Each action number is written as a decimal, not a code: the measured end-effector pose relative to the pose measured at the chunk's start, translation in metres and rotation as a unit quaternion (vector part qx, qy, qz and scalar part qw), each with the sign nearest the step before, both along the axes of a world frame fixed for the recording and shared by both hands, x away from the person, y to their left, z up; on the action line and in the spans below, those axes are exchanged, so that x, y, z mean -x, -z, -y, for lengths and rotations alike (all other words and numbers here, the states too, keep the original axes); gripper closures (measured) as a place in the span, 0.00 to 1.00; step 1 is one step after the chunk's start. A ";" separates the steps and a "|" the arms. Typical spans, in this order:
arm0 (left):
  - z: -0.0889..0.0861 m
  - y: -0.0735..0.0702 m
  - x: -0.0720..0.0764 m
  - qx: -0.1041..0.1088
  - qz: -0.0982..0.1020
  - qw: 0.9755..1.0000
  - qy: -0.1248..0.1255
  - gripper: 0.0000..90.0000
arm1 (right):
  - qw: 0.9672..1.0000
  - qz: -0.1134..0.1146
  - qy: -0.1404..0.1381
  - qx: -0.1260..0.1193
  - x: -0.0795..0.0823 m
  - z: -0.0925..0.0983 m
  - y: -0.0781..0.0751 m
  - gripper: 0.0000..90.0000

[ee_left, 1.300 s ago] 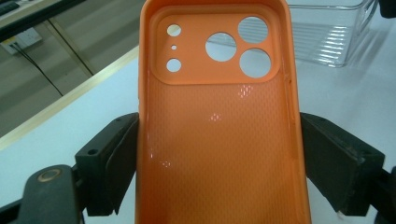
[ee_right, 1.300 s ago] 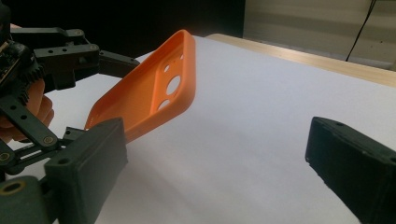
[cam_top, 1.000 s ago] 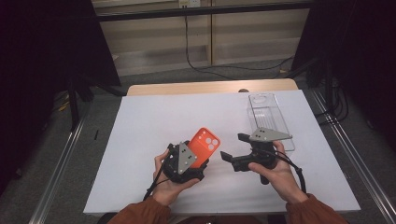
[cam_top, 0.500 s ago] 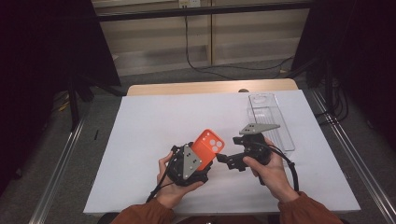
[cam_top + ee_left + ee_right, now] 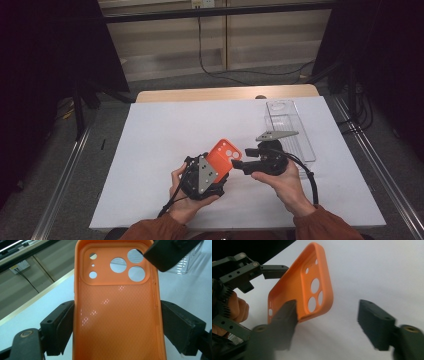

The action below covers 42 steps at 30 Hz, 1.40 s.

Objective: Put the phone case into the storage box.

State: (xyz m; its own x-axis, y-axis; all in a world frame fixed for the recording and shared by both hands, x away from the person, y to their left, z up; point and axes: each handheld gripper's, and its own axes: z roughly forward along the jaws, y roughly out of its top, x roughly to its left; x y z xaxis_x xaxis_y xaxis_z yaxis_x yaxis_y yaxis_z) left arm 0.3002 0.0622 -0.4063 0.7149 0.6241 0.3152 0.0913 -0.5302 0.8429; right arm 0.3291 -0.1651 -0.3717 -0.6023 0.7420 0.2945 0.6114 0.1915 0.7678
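The left gripper (image 5: 212,167) is clamped across the sides of an orange rubbery phone case with camera cut-outs (image 5: 223,155), held tilted above the white table (image 5: 150,150). The right gripper (image 5: 240,165), its jaws just closing, is placed around the case's top corner, not yet pressed on.

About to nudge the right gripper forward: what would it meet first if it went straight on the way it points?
The orange case, most likely. The right gripper points at its camera-hole end; its jaws have just been closing, one already at that edge. Depth is unclear.
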 end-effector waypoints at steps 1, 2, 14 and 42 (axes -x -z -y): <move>0.000 0.000 0.000 -0.002 -0.001 1.000 -0.002 0.18 | 1.000 -0.001 0.003 -0.002 -0.001 0.000 0.000 0.44; 0.000 0.000 -0.001 -0.003 -0.001 1.000 -0.002 0.18 | 1.000 -0.003 0.001 -0.006 -0.001 0.000 0.000 0.49; 0.002 0.003 -0.001 -0.008 -0.002 1.000 -0.004 0.18 | 0.998 -0.055 0.009 -0.040 -0.004 -0.004 0.003 0.72; 0.005 0.007 -0.004 0.011 -0.002 1.000 -0.018 0.17 | 0.991 -0.074 0.037 -0.108 0.002 -0.004 0.002 0.90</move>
